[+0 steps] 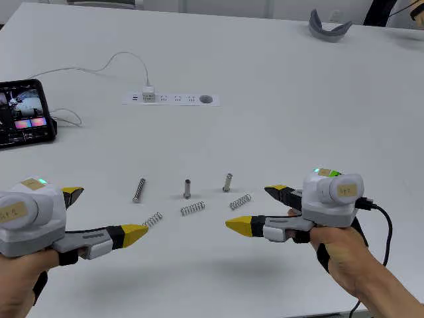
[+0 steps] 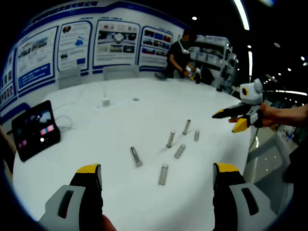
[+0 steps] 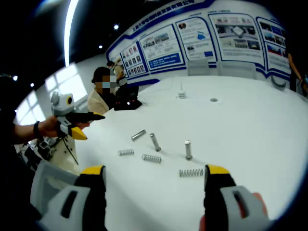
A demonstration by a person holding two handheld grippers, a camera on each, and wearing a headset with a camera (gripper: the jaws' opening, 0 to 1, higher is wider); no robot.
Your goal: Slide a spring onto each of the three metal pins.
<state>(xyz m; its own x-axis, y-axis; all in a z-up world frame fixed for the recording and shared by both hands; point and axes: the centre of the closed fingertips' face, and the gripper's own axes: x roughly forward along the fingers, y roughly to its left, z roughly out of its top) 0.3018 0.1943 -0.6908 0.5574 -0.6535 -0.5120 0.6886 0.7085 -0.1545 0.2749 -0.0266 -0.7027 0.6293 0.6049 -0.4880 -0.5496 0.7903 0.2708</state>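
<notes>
Three short metal pins sit mid-table: the left pin [image 1: 138,189] lies flat, while the middle pin [image 1: 187,189] and right pin [image 1: 228,182] stand upright. In front of each lies a loose spring: the left spring [image 1: 153,219], the middle spring [image 1: 193,209] and the right spring [image 1: 240,201]. My left gripper [image 1: 106,212] is open at the lower left, one tip close to the left spring. My right gripper [image 1: 257,207] is open just right of the right spring. The left gripper view shows the left spring [image 2: 163,173] nearest; the right gripper view shows the right spring [image 3: 191,172] nearest. Both hold nothing.
A white power strip [image 1: 171,99] with a plugged-in charger and cable lies behind the pins. A tablet [image 1: 25,112] stands at the left edge. A grey curved band [image 1: 329,28] rests at the far right. People stand beyond the table [image 3: 103,96].
</notes>
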